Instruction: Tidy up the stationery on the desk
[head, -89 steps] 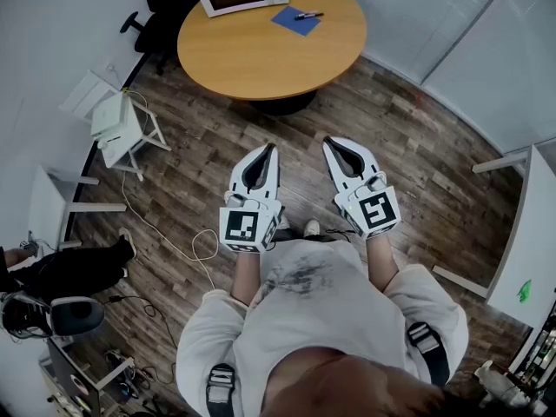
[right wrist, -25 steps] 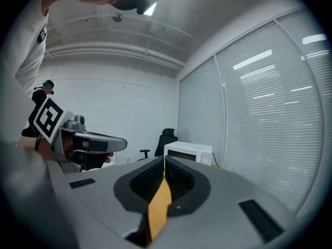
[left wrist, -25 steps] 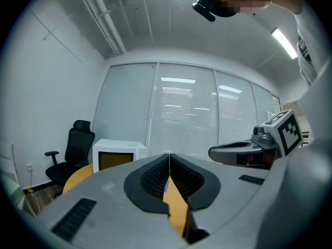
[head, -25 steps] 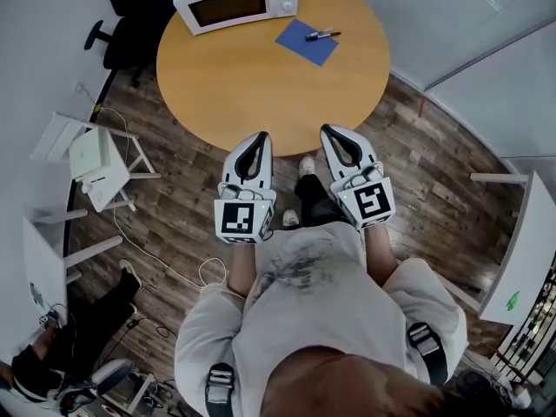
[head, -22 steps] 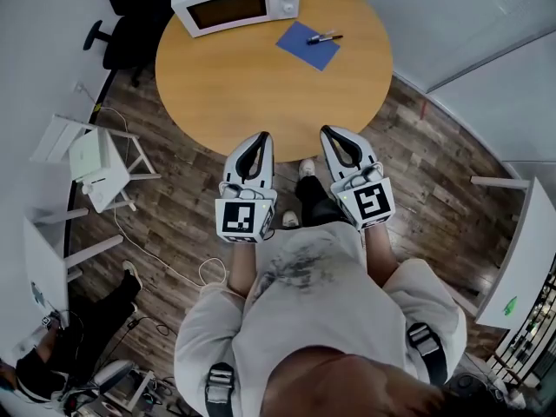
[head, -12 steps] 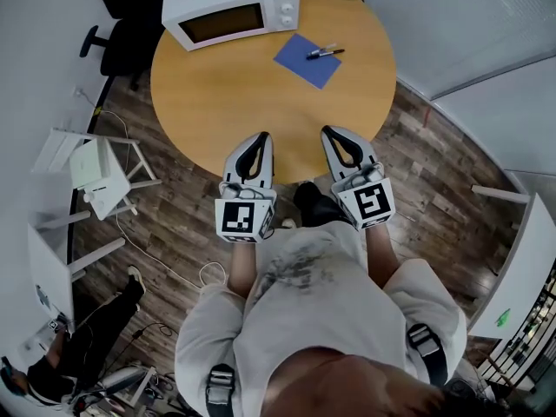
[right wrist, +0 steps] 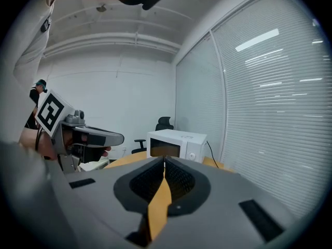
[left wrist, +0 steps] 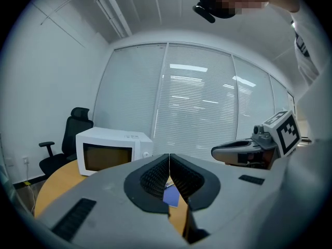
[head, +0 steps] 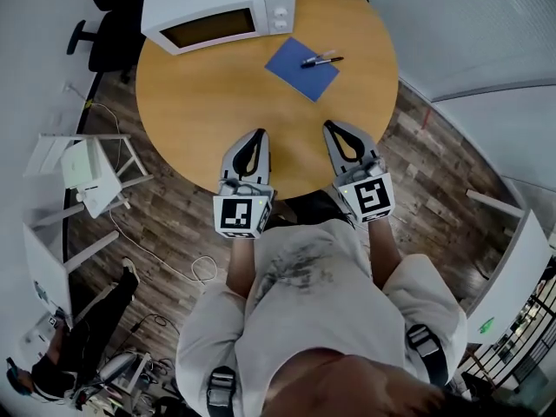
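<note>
both sit closed and empty, left gripper (head: pixel 257 134) and right gripper (head: pixel 331 127); ahead, head view shows pen (head: pixel 321 59) on blue sheet (head: pixel 298 71).

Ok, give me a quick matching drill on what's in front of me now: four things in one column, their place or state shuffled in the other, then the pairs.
Things:
1. microwave
2. marker
3. blue sheet
4. left gripper

Place or state:
A. shut and empty, over the near edge of the table
B. flat on the table, right of the microwave
C. at the table's far left side
D. lying across the blue sheet's corner

Pairs: 1-C, 2-D, 3-B, 4-A
</note>
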`<control>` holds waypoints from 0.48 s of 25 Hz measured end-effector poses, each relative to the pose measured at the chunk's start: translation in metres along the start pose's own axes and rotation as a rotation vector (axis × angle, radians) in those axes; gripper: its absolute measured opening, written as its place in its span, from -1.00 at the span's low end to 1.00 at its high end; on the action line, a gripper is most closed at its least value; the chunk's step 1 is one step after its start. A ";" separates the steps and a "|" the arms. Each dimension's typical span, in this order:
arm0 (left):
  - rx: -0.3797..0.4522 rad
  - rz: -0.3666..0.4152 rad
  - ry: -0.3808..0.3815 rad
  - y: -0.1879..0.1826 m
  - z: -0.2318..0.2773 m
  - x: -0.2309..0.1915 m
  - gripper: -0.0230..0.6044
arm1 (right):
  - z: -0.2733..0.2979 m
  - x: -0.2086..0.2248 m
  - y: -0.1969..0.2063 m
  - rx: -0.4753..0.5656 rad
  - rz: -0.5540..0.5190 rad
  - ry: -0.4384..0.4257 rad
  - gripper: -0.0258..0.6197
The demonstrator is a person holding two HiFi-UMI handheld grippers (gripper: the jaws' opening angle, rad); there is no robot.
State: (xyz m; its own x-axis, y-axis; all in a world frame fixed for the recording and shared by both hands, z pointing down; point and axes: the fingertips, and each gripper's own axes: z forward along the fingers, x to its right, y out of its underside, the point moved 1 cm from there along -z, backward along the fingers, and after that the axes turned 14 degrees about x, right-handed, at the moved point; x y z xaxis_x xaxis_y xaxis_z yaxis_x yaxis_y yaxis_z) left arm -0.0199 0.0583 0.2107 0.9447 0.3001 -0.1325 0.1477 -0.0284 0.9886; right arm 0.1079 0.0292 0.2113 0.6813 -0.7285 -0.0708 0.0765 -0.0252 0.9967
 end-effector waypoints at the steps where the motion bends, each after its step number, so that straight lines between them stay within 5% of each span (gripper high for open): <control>1: -0.004 -0.002 -0.002 0.004 0.006 -0.001 -0.89 | 0.004 0.005 0.003 -0.001 -0.003 -0.002 -0.72; 12: -0.056 -0.030 0.047 0.049 0.049 0.003 -0.89 | 0.030 0.041 0.050 -0.079 -0.042 -0.019 -0.72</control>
State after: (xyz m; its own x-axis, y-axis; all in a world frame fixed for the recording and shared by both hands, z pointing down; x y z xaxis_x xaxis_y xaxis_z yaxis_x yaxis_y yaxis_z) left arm 0.0040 0.0110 0.2551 0.9250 0.3444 -0.1603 0.1581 0.0345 0.9868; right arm 0.1176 -0.0224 0.2593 0.6623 -0.7410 -0.1113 0.1626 -0.0029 0.9867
